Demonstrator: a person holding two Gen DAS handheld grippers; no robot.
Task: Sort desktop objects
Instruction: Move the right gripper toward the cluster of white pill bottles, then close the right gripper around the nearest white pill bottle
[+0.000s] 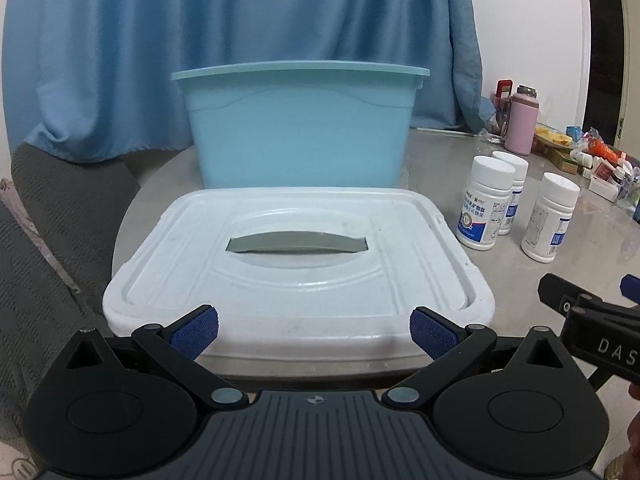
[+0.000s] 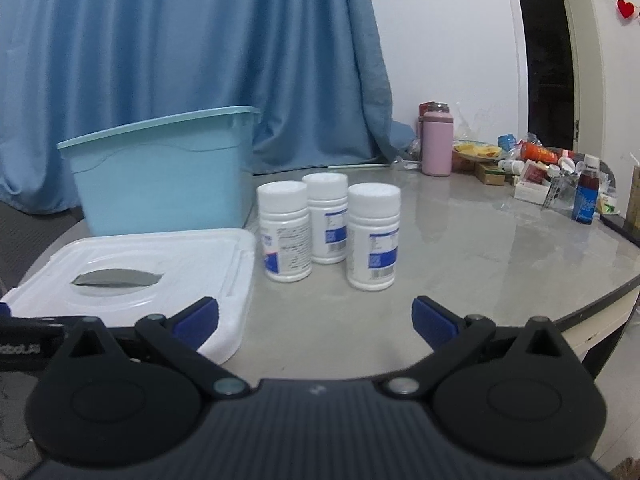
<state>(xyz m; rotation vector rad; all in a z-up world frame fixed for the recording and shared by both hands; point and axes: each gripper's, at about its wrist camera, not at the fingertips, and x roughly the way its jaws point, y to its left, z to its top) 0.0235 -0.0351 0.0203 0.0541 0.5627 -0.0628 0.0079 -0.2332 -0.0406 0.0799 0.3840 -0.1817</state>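
Blue curtain point(image 1: 240, 40) drapes across the back, and a pale round table point(image 2: 460, 248) carries everything in play. At twelve o'clock from the left claw point(image 1: 314, 330) stands the light blue bin point(image 1: 300, 128), lid off, and just in front of it the white lid point(image 1: 298, 264) lies flat with its grey handle up. That left claw hangs spread wide and empty at the lid's near edge. Over to two o'clock in the same view stand three white pill bottles point(image 1: 486, 204), upright, caps on, clustered close together just beside the lid. From the right wrist, the right claw point(image 2: 315, 320) is also spread wide, gripping nothing, with the bottles at twelve o'clock, the lid at ten and the bin behind it. Far off at two o'clock a pink flask point(image 2: 437, 144) stands beside a jumble of packets and small bottles point(image 2: 552, 176).
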